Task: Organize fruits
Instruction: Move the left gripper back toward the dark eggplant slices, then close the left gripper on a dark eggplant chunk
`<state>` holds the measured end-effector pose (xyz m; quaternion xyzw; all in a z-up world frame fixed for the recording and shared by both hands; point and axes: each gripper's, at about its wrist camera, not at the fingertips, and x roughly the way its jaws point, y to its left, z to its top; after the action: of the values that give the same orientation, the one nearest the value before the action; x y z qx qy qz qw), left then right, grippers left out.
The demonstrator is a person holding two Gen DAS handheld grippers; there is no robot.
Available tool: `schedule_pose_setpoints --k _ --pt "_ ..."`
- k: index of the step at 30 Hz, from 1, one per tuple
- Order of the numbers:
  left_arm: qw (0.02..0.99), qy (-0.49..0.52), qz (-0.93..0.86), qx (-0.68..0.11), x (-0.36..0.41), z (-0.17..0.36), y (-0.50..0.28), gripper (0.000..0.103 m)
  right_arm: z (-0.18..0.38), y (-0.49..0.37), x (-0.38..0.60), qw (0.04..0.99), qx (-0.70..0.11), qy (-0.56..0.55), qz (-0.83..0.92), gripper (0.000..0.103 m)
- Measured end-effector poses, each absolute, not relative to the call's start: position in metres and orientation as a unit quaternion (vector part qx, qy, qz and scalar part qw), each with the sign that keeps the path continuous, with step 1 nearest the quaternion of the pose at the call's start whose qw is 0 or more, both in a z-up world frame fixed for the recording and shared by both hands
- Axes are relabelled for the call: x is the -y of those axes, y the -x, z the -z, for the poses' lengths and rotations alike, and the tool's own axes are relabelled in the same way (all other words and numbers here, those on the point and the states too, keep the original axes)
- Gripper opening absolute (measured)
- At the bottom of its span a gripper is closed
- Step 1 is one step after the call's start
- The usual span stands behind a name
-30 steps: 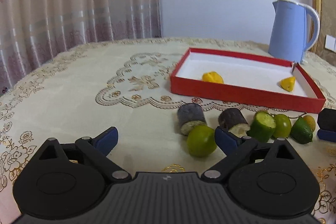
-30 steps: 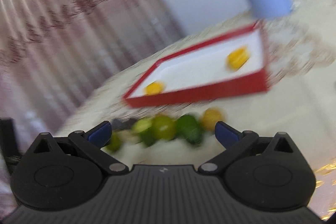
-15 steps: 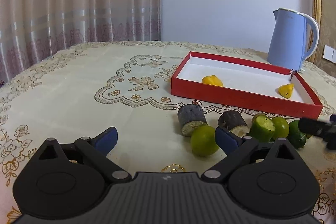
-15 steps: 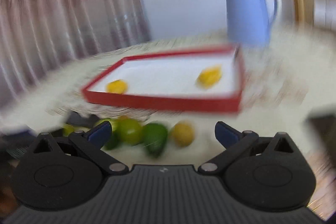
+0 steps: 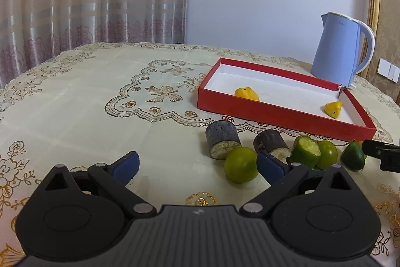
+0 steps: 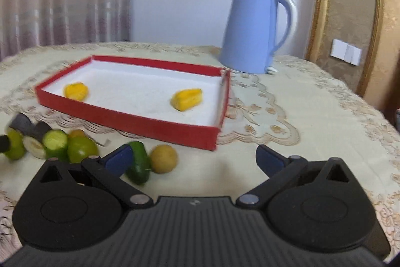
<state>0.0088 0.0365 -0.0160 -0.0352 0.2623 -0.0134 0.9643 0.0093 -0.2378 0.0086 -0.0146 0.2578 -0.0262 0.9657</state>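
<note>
A red tray [image 5: 280,114] [image 6: 160,128] with a white floor holds two yellow fruit pieces [image 5: 246,94] [image 6: 186,99]. In front of it lies a row of fruit: two dark cut pieces [image 5: 221,138], a round green lime [image 5: 240,164], a cut cucumber piece [image 5: 307,148] [image 6: 55,144], more green fruit [image 6: 137,162] and a yellow-brown round fruit [image 6: 163,158]. My left gripper [image 5: 197,164] is open low over the cloth, left of the lime. My right gripper [image 6: 193,158] is open just before the yellow-brown fruit and green piece; one of its fingers [image 5: 381,154] shows at the far right.
A light blue kettle [image 5: 340,49] [image 6: 255,29] stands behind the tray's right end. The round table wears a cream embroidered cloth [image 5: 100,101]. Curtains hang at the back left, and a gold-framed wall with a switch [image 6: 346,55] is at the right.
My right gripper has swung right and levelled, now facing the tray's right end with the fruit row at its left. The left gripper has tilted up slightly; no fruit has moved.
</note>
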Motion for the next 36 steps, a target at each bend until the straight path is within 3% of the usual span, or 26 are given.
schedule_pose_setpoints --k 6,14,25,36 --pt "0.968 0.037 -0.010 -0.249 -0.038 0.009 -0.011 0.101 0.003 -0.018 0.219 0.960 -0.265 0.074 0.046 0.103" --pt "0.963 -0.019 -0.008 -0.269 -0.013 -0.002 -0.043 0.101 -0.013 0.002 0.238 0.972 -0.235 -0.015 0.004 0.103" --pt "0.957 0.012 -0.055 -0.284 -0.060 -0.004 -0.040 0.101 -0.016 0.013 0.236 0.977 -0.212 -0.031 -0.025 0.103" --pt "0.945 -0.015 0.018 -0.328 -0.025 -0.002 -0.068 0.100 -0.012 0.016 0.232 0.976 -0.212 -0.028 -0.035 0.103"
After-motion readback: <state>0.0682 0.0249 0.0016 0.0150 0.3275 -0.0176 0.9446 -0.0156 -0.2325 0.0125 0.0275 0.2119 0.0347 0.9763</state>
